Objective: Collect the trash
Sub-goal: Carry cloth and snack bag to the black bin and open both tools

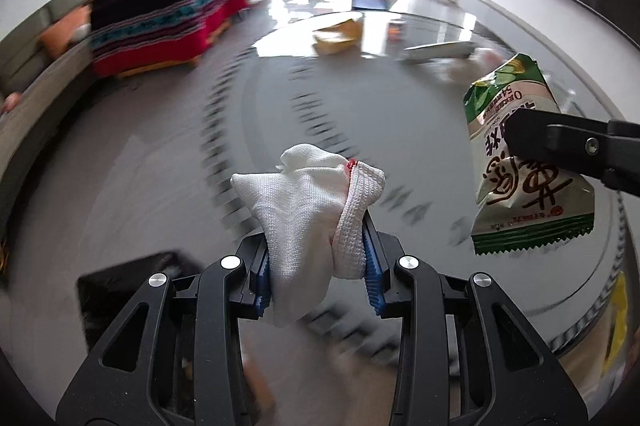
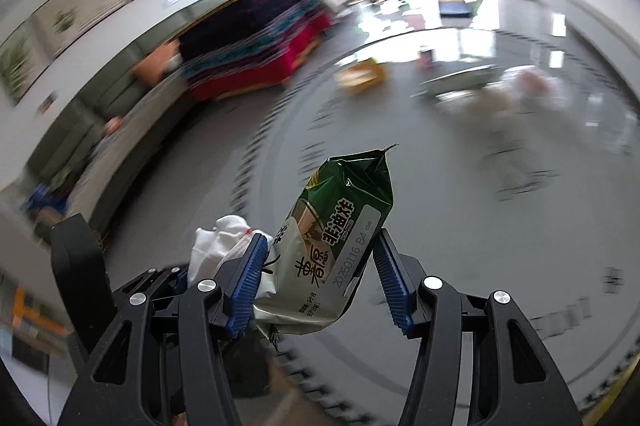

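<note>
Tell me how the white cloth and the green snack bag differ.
The white cloth is soft, woven and crumpled into a wad; the snack bag is glossy printed foil that keeps a flat pouch shape. The cloth is plain white with a bit of red at one edge; the bag is green and silver with lettering. The cloth sits in the left gripper, the bag in the right gripper. Both are gripped and held above the floor.

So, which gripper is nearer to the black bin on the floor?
Left. The black bin lies just beside the left gripper, at its left, low. The right gripper, holding the snack bag, is on the far side of the left one.
</note>
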`<state>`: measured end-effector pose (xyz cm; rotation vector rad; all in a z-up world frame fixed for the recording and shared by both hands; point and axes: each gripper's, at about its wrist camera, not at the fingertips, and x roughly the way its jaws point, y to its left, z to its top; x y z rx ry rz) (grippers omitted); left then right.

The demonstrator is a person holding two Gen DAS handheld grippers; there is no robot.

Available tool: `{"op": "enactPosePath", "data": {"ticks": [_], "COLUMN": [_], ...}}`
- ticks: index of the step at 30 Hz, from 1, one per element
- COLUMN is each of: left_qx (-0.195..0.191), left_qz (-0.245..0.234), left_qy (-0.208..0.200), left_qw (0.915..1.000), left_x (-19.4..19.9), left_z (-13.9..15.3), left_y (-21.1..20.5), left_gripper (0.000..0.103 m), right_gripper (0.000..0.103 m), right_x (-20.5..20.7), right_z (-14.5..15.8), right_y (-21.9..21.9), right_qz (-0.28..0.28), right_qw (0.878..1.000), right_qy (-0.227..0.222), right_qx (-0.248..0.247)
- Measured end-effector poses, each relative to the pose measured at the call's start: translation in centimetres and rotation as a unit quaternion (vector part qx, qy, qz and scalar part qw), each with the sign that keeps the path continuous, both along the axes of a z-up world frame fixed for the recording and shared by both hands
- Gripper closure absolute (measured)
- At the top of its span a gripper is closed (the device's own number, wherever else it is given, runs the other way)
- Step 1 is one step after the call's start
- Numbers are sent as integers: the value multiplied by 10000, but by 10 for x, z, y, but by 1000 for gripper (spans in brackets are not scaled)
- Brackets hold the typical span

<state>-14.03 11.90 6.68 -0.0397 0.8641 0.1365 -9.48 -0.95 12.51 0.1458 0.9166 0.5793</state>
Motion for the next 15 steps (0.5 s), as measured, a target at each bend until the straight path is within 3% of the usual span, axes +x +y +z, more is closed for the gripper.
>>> {"op": "enactPosePath", "data": {"ticks": [6,15], "left_qx": [65,-133], "left_qz": [1025,2417], "left_qy": [220,397], "left_qw": [9945,9694], "left_x": [-66,-144], "left_z": [-19,-41], "left_y": [78,169], "left_gripper": [67,67], "right_gripper": [47,47], "right_x": [-38,-82], "right_z": [-11,-28], "right_y": [93,203], "right_qz": [1243,2459], "right_qw": [9921,9678], "right_qy": [123,210], "right_qx": [-134,-503]}}
